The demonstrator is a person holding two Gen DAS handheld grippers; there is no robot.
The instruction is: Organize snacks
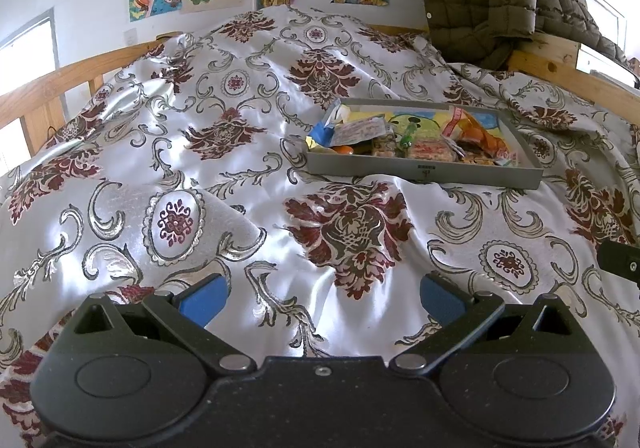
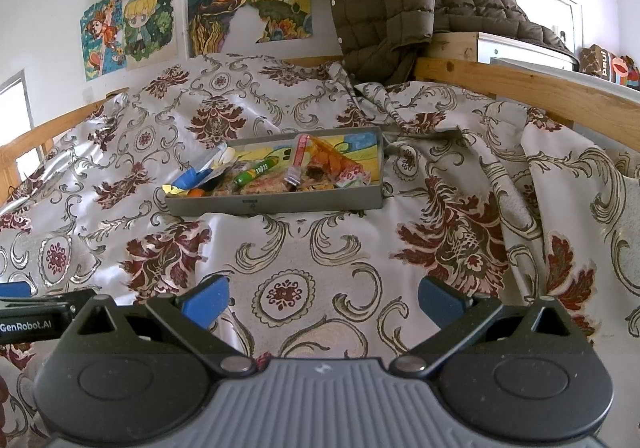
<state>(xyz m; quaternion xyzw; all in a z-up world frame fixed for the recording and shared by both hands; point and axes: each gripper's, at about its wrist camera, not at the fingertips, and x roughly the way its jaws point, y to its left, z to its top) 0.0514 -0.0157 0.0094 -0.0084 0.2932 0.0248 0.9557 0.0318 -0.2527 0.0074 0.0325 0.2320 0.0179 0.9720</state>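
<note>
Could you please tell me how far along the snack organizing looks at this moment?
Done: the snacks all appear gathered in the grey tray on the patterned bedspread; I see none loose outside it. In hand: nothing, since the left gripper and right gripper are both open, short of the tray. Left: the packets lie jumbled, perhaps still needing tidying.

I see a bed (image 1: 36, 88) with a wooden frame and a shiny flowery cover (image 1: 240, 188). A flat gray tray (image 2: 276, 204) full of snacks sits right on the cover. Behind the tray, a puffy green coat (image 2: 384, 0) hangs over the frame.
</note>
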